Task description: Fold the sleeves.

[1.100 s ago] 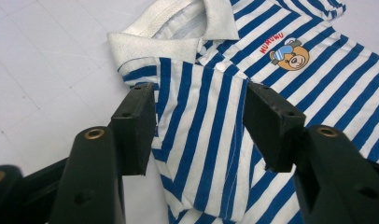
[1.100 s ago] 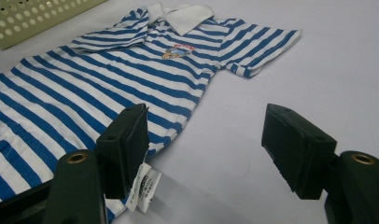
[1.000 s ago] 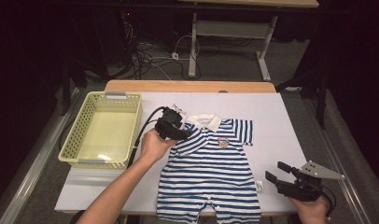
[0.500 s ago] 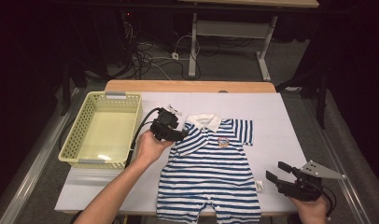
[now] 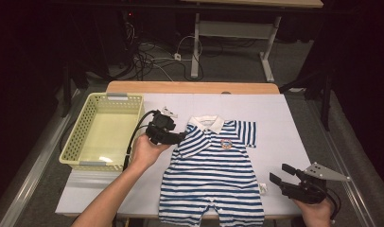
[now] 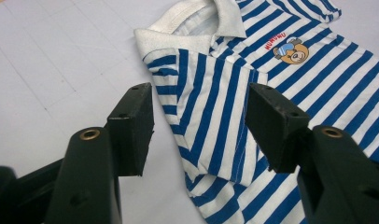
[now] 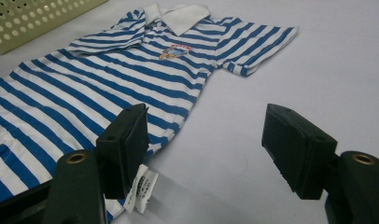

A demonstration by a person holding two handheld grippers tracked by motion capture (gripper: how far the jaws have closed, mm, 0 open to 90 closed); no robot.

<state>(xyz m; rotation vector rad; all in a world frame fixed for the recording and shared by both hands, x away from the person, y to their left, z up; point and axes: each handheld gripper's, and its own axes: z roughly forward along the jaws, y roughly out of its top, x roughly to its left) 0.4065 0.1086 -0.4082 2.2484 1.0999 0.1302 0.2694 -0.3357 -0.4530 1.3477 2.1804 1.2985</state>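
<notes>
Leftmost on the white bench (image 5: 284,137) sits a yellow basket (image 5: 79,137), with nothing visible inside it. Just right of it, the left tool (image 5: 173,137) hovers at the folded-in sleeve (image 6: 211,121) of a blue-and-white striped baby romper (image 5: 213,179); its jaws have just been opening and stand apart on either side of the sleeve, with the pads not pressing the cloth. The romper lies flat, front up, in the middle of the bench, collar (image 5: 206,123) toward the far edge, and its other sleeve (image 5: 244,132) is spread out flat. At the near right corner the right tool (image 5: 282,177) waits with jaws apart, holding nothing, just beside the romper's side seam and its small white label (image 7: 141,189). By the look of it, folding has barely begun: one sleeve is turned in, while the second sleeve, the body folds and probably the move to the basket remain.
</notes>
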